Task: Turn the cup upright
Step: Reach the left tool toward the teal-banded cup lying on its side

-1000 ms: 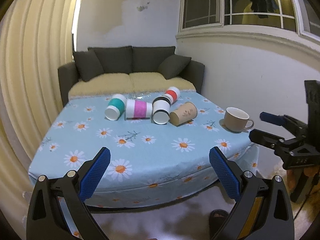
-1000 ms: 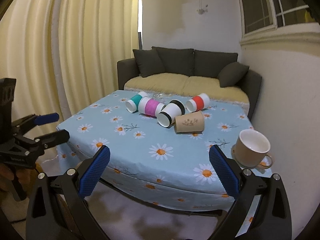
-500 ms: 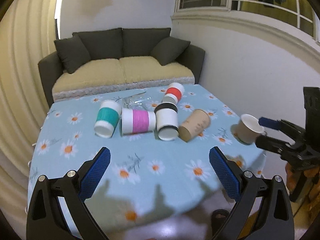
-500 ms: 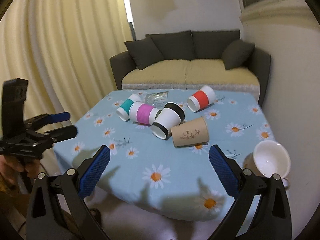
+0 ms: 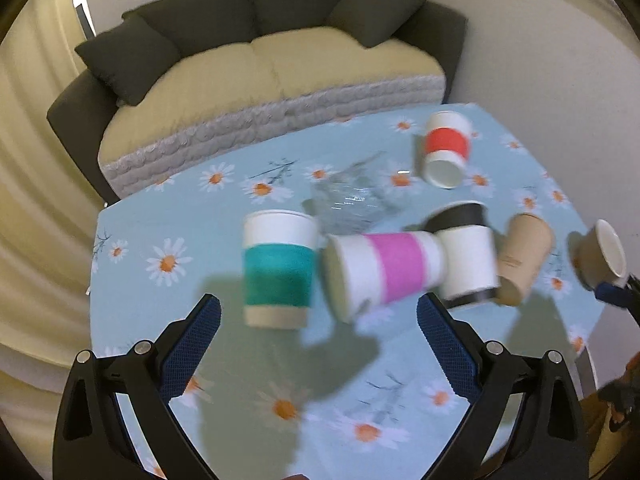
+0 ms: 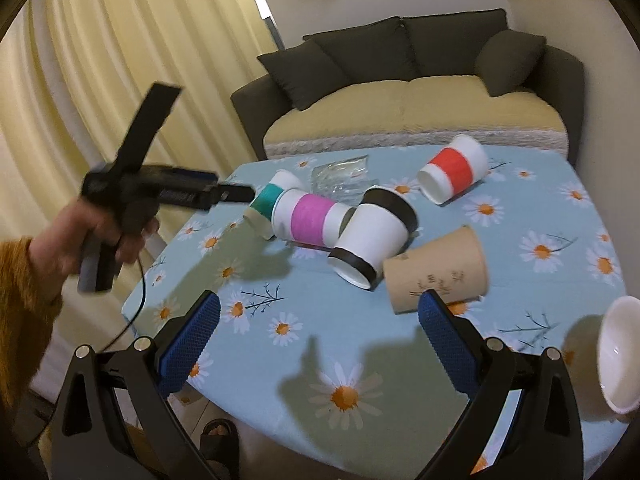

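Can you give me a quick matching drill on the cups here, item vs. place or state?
Items:
1. teal-banded cup
2. red-banded cup
3. plain brown paper cup
4. white mug

Descriptions:
A. near the table's right edge, its open mouth turned toward the right wrist camera
B. on its side, farthest back toward the sofa
C. at the left end of the row, nearest the left gripper
D. on its side just beyond the right gripper's right finger

Pairs: 1-C, 2-B, 3-D, 4-A
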A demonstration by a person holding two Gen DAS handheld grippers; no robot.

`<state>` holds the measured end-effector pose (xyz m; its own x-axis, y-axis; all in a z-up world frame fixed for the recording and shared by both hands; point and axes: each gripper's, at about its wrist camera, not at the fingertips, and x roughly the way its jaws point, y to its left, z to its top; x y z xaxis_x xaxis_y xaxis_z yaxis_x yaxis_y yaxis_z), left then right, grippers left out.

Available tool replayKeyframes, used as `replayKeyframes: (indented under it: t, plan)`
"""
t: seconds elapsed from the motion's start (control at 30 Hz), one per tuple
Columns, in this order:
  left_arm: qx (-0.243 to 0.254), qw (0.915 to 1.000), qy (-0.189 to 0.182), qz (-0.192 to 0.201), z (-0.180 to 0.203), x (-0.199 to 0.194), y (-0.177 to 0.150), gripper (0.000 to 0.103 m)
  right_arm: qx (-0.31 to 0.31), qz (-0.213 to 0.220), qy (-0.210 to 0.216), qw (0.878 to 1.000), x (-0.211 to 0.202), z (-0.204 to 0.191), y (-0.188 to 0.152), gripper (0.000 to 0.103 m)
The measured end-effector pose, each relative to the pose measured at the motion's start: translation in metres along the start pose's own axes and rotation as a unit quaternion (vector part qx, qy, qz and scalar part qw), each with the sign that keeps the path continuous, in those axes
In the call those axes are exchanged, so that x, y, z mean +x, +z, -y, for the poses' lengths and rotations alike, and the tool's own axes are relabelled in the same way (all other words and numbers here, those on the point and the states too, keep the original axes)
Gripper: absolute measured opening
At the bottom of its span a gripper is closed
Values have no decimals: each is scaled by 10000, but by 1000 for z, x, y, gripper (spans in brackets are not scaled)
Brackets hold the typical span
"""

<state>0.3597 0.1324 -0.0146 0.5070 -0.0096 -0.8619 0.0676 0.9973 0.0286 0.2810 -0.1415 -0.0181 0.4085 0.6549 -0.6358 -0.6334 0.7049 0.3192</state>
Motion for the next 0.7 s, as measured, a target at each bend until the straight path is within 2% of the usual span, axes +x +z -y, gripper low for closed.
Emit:
replayKeyframes:
  t: [0.2,0.27,0.4,0.63,0.67,0.7]
  plan:
    - [-87,9984,-272,-490,-32,37,14,95,-136,-150,-12,9998,12,4,-2,98]
    - [-51,9975,-357,-605,-35,47,15,90,-131,-157,-9,9998,15,6,-1,98]
    - [46,9968,-275,-751,-39,60,20,90,-41,-261,57,9996,22,8,0,98]
    - [111,9939,-189,-1079,-41,87,22,90,-261,-253,-4,9993,22,-1,-1,98]
    - [117,9933,-178,-1138,-42,91,21,89,-255,-230,-42,9994,21,-1,0,98]
    - [90,9925,-161,-1205,-43,95,21,83,-245,-209,-82,9994,21,0,0,98]
